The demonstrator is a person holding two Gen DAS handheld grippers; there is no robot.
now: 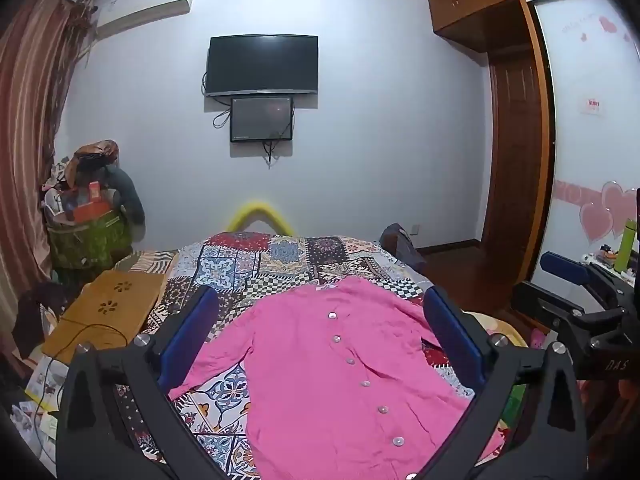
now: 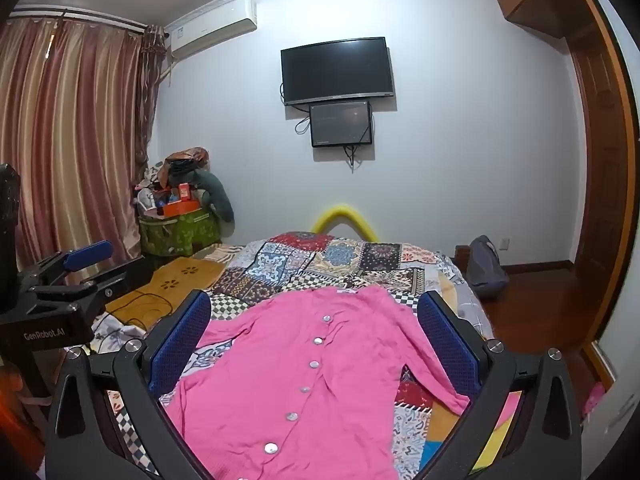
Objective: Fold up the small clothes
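Note:
A pink buttoned cardigan (image 1: pixel 336 376) lies flat, front up, on the patchwork bed cover (image 1: pixel 280 264), collar toward the far end and sleeves spread to both sides. My left gripper (image 1: pixel 322 300) hovers above it, blue pads wide apart, nothing between them. In the right wrist view the same cardigan (image 2: pixel 304 368) fills the foreground, and my right gripper (image 2: pixel 314 304) stands open over it, also empty. Each gripper shows at the edge of the other's view: the right gripper (image 1: pixel 568 276) at the right, the left gripper (image 2: pixel 84 260) at the left.
A yellow wooden lap tray (image 1: pixel 108 312) with a black cable lies on the bed's left side. A heap of bags and boxes (image 1: pixel 88 216) stands by the curtain. A dark backpack (image 2: pixel 484 268) leans at the bed's right. Two screens (image 1: pixel 262 64) hang on the far wall.

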